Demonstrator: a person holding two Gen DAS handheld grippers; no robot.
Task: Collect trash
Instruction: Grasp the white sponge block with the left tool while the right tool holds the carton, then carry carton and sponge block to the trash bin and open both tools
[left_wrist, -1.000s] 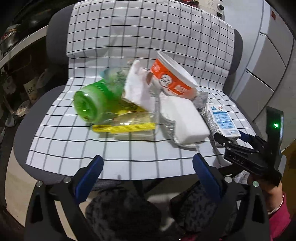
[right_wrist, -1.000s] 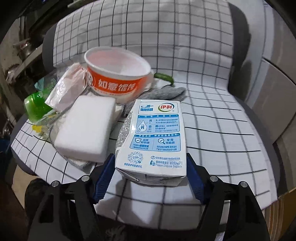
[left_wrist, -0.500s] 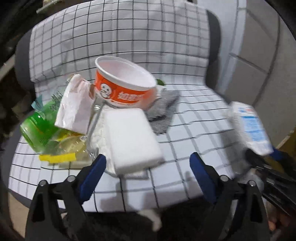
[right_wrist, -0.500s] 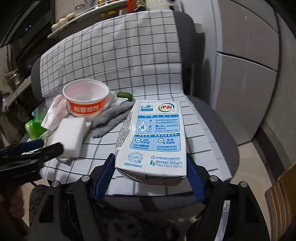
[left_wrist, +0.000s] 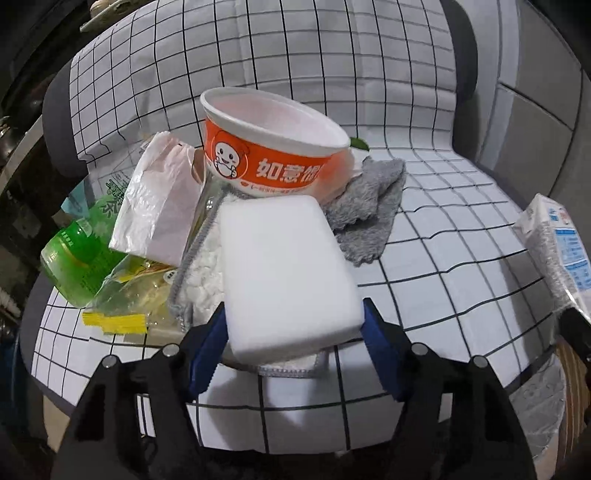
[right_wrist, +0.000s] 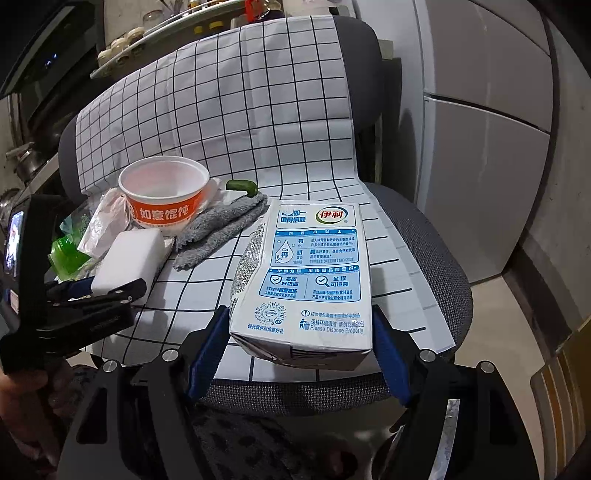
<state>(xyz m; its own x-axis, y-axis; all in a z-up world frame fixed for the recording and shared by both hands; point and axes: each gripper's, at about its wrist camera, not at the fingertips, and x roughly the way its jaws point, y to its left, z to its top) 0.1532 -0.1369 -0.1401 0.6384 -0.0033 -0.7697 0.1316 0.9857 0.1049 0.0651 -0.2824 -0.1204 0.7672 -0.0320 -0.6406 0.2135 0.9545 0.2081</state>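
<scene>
A white foam block (left_wrist: 284, 266) lies on a pile of trash on the chair's checked cloth (left_wrist: 443, 258). My left gripper (left_wrist: 291, 332) is closing around the block's near end, and its blue pads (left_wrist: 207, 347) touch both sides. Behind the block stand an orange-and-white paper bowl (left_wrist: 273, 147), a white plastic bag (left_wrist: 155, 206), a green bottle (left_wrist: 77, 254) and a yellow wrapper (left_wrist: 125, 295). My right gripper (right_wrist: 299, 332) is shut on a blue-and-white milk carton (right_wrist: 310, 273), held above the seat's right side. The carton (left_wrist: 554, 240) also shows at the right edge of the left wrist view.
A grey cloth (left_wrist: 369, 210) lies right of the bowl, with a small green vegetable (right_wrist: 242, 185) behind it. Grey cabinet doors (right_wrist: 480, 147) stand right of the chair. A shelf with jars (right_wrist: 147, 33) and dark kitchen clutter are at the left and behind.
My left gripper moved in from the chair's front to the foam block and narrowed around it. My right gripper lifted the milk carton off the seat and drew back to the right.
</scene>
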